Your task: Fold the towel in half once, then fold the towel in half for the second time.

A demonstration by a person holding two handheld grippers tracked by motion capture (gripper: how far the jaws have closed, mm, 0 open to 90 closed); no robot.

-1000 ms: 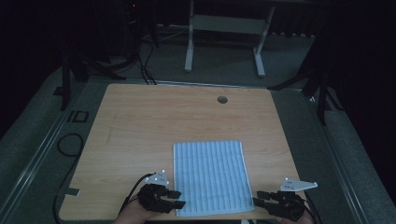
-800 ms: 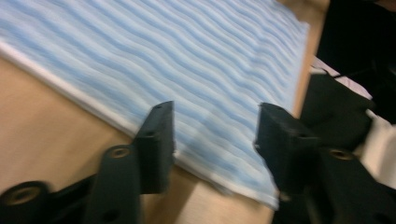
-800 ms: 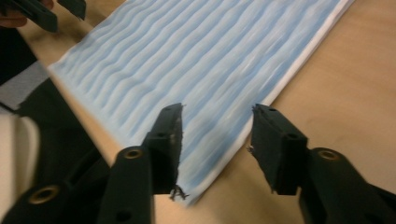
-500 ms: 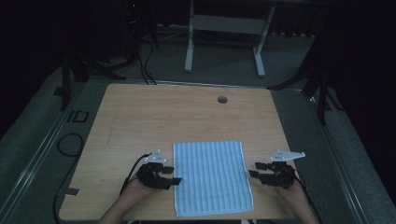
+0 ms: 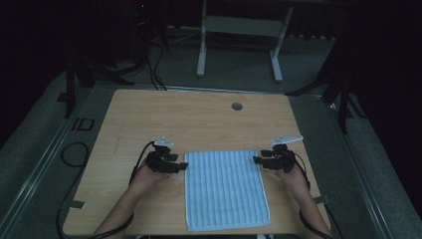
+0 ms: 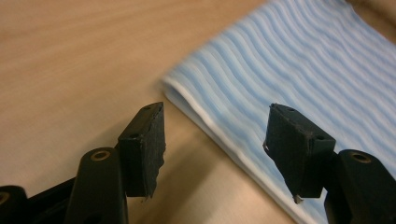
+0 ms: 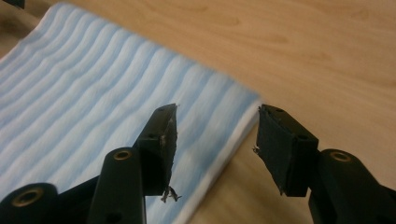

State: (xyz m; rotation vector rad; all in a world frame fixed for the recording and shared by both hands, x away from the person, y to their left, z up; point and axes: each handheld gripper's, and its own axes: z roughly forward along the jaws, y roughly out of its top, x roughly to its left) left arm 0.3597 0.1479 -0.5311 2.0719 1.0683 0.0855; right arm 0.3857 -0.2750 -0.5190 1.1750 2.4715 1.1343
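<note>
Left gripper (image 5: 182, 167) is released, jaws spread wide, straddling the towel's (image 5: 226, 189) left long edge just short of its far-left corner; in the left gripper view, 1 jaw sits over bare wood and the other over the striped cloth (image 6: 299, 70), nothing pinched yet. Right gripper (image 5: 257, 160) mirrors it: released, jaws apart around the right long edge by the far-right corner, folded hem (image 7: 233, 140) running between them. Towel is blue-striped, folded flat, lying lengthwise on the near half of the table (image 5: 199, 114), its near end almost at the table's near edge. Looks like a 2-corner pickup is about to start. Risks: the hem shows more than 1 layer, so a shallow bite could catch just the top ply and the fold would peel open on lift; a jaw coming down too steep could push the edge inward and bunch it instead of getting under; if 1 side closes before the other, the cloth will skew. Near end hanging close to the table's edge could slide off if dragged toward the person. Room: far half of the table is bare apart from a small hole (image 5: 237, 106) near the far edge, and both side margins are free, so moving or folding away from the person is the safe direction.
</note>
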